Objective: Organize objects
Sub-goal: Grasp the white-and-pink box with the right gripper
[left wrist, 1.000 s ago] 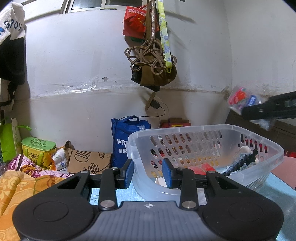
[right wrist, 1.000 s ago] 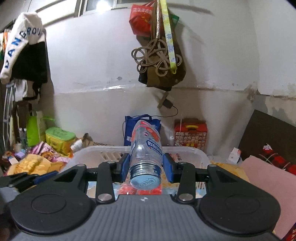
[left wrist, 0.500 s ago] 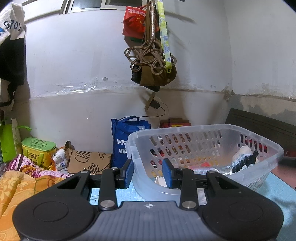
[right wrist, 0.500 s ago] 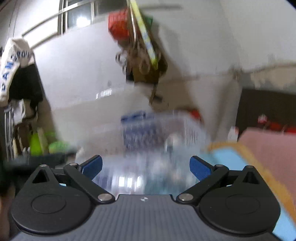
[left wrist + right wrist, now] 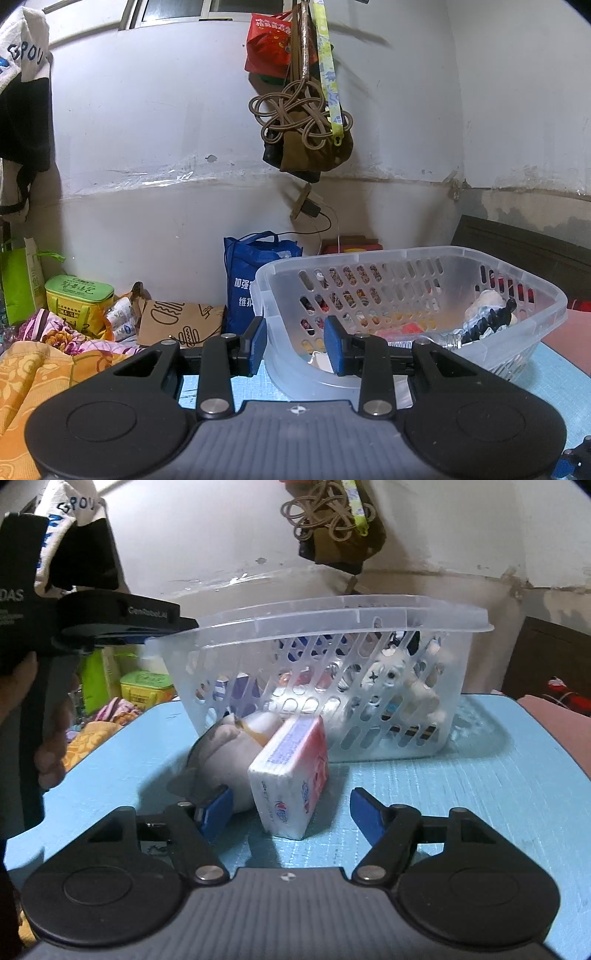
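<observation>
Left wrist view: left gripper (image 5: 294, 345) level, two blue pads (image 5: 334, 345) a narrow gap apart, clasping nothing, poised at the near corner of one clear perforated basket (image 5: 406, 266). Inside the basket, one white plush toy (image 5: 485, 308), one black ridged item (image 5: 487, 325), some red packaging, hard to count through the wall. Behind, one blue tote bag (image 5: 245, 280), one green tin (image 5: 79, 295), one brown paper bag (image 5: 177, 323), one bundle of bags and cord (image 5: 306, 122) hanging on the wall.

Right wrist view: right gripper (image 5: 291, 812) spread wide, empty, low over the blue mat (image 5: 461, 794). Between its two fingers, one pink-and-white tissue pack (image 5: 291, 779) standing on edge, untouched by the right pad. Just left of the pack, touching it, one grey plush toy (image 5: 225, 764), against the left pad (image 5: 216, 812). Both just in front of the basket (image 5: 332, 620). Left gripper (image 5: 122, 622) at upper left, beside the basket rim.
</observation>
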`<state>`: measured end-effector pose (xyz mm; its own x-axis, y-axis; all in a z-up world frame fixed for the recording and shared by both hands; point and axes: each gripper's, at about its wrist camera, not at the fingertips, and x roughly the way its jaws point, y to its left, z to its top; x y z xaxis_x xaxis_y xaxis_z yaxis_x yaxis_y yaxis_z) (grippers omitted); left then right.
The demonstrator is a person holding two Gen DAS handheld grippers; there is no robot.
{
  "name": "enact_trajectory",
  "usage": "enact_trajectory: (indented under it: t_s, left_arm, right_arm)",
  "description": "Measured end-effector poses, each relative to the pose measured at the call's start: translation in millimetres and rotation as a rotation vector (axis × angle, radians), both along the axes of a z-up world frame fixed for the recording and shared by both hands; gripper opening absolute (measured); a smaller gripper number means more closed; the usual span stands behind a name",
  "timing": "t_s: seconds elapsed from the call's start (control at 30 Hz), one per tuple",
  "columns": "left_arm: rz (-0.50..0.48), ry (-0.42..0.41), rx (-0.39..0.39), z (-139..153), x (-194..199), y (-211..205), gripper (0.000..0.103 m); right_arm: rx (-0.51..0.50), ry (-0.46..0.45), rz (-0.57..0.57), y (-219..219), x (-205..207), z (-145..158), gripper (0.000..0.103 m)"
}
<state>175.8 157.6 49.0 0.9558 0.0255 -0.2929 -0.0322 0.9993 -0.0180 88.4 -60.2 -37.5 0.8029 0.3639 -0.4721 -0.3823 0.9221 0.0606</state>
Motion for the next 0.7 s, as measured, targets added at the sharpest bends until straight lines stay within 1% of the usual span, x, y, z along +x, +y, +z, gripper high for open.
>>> enact_trajectory:
  t_s: [0.07,0.1,0.13,0.17,0.2,0.23,0.37,0.4,0.53,0.6,0.63,0.67,0.7]
  left_arm:
    - [0.0,0.001,0.002,0,0,0,0.038]
    - [0.0,0.0,0.001,0,0,0,0.038]
    - [-0.001,0.0,0.001,0,0,0,0.038]
    - [-0.001,0.0,0.002,0,0,0,0.038]
    - [-0.002,0.001,0.003,0,0,0,0.038]
    - [-0.002,0.0,0.004,0,0,0,0.038]
    - [-0.002,0.0,0.004,0,-1,0,0.038]
    - [-0.002,0.0,0.005,0,-1,0,0.038]
    - [-0.002,-0.001,0.004,0,-1,0,0.038]
    - [-0.002,-0.001,0.004,0,-1,0,0.038]
    - [-0.001,-0.002,0.004,0,0,0,0.038]
    - [-0.001,-0.003,0.005,0,-1,0,0.038]
    - [-0.002,-0.002,0.004,0,-1,0,0.038]
  right_arm:
    - [-0.016,-0.018,-0.034,2,-5,-1,0.074]
    - [-0.025,-0.028,-0.05,3,-9,-3,0.072]
    - [-0.039,-0.034,-0.062,5,-11,-5,0.063]
    - [-0.056,-0.031,-0.077,6,-9,-5,0.056]
    - [-0.061,-0.02,-0.081,6,-8,-6,0.054]
    - [-0.057,-0.008,-0.083,5,-8,-8,0.05]
    - [-0.066,0.0,-0.092,8,0,-6,0.05]
    - [-0.075,0.001,-0.081,12,3,-6,0.05]
    - [-0.126,-0.018,-0.097,25,14,-1,0.05]
    - [-0.126,0.004,-0.097,26,19,0,0.05]
    - [-0.125,0.018,-0.097,25,22,0,0.048]
    - [-0.121,0.026,-0.096,24,22,0,0.034]
    - [-0.114,0.025,-0.087,23,21,-1,0.026]
